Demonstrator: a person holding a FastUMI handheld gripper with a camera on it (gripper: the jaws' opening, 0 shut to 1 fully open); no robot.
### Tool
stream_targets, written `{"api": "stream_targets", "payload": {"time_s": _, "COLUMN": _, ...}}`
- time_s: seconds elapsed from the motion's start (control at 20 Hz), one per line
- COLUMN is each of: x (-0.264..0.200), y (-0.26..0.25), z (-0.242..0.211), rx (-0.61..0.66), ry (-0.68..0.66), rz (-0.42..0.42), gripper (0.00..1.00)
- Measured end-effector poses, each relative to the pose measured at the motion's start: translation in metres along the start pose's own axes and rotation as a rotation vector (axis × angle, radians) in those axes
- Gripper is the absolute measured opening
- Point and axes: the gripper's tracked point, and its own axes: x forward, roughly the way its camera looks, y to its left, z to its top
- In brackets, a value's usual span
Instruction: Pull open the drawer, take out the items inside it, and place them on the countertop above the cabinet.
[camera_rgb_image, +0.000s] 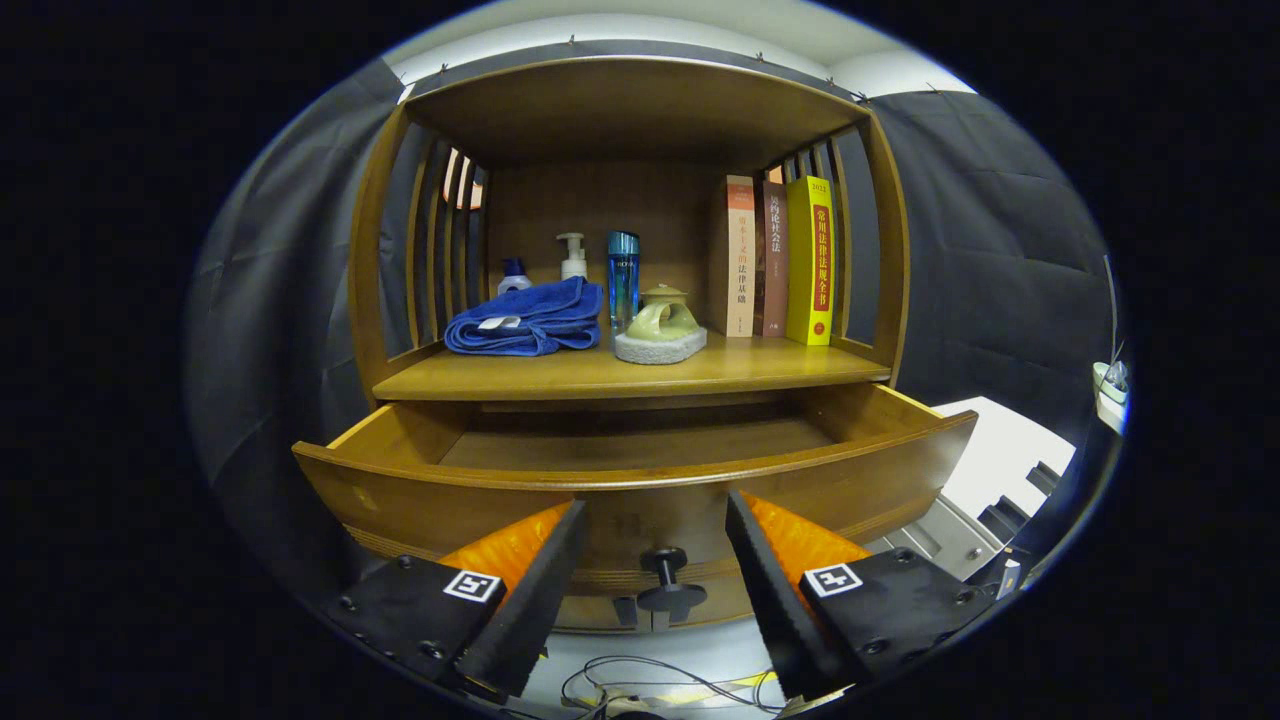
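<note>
Gripper view: gripper (655, 515) spread, fingers flanking drawer knob (669, 583), touching nothing. Drawer (640, 480) pulled open; its visible floor bare. Countertop (640, 372) above carries blue towel (528, 318), bottles (622, 272), books (775, 258).

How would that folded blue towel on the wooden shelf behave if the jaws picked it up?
The folded blue terry towel looks soft, so it would probably sag and unfold if lifted by one edge. It seems light and unlikely to slip. The gripper is open, at the drawer's dark knob.
</note>
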Motion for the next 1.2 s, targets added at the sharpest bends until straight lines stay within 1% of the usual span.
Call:
{"api": "stream_targets", "payload": {"time_s": 0.2, "x": 0.019, "y": 0.001, "z": 0.002, "rx": 0.011, "ry": 0.001, "rz": -0.003, "gripper": 0.95}}
{"api": "stream_targets", "payload": {"time_s": 0.25, "x": 0.024, "y": -0.002, "z": -0.004, "rx": 0.01, "ry": 0.001, "rz": -0.005, "gripper": 0.95}}
{"api": "stream_targets", "payload": {"time_s": 0.75, "x": 0.072, "y": 0.002, "z": 0.004, "rx": -0.026, "ry": 0.01, "rz": -0.004, "gripper": 0.95}}
{"api": "stream_targets", "payload": {"time_s": 1.2, "x": 0.104, "y": 0.005, "z": 0.008, "rx": -0.036, "ry": 0.015, "rz": -0.023, "gripper": 0.95}}
